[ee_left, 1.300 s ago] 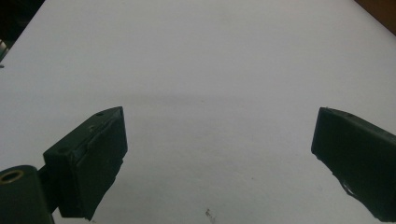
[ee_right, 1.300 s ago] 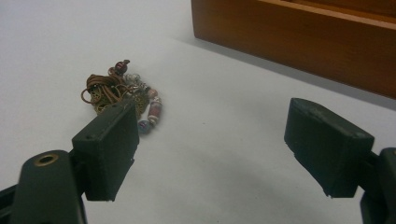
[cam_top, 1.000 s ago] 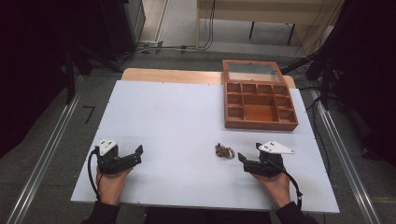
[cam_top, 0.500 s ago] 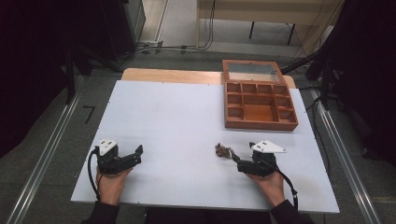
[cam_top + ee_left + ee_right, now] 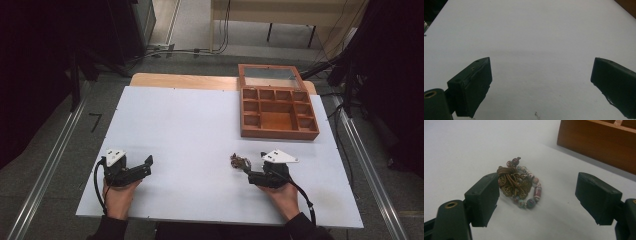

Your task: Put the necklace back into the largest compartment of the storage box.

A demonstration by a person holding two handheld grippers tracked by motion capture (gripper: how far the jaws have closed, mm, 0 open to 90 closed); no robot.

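Observation:
A beaded bracelet (image 5: 520, 185) with a brass butterfly charm lies on the white table (image 5: 190, 125). In the right gripper view my right gripper (image 5: 540, 195) is open with the jaws on either side of it, and the bracelet is close against the left jaw. From the high view the bracelet (image 5: 240, 161) sits just ahead of the right gripper (image 5: 248, 172), near the table's front. My left gripper (image 5: 148, 165) rests at the front left. It is open (image 5: 541, 85), with only bare table between its jaws.
A wooden compartment box (image 5: 277, 112) with its glass lid (image 5: 270, 76) open stands at the back right, and its side wall (image 5: 599, 142) rises beyond the bracelet. The person's hands hold both grippers at the front edge.
The right gripper has slid left and forward to the bracelet, so its open jaws now straddle it. The left gripper has stayed put.

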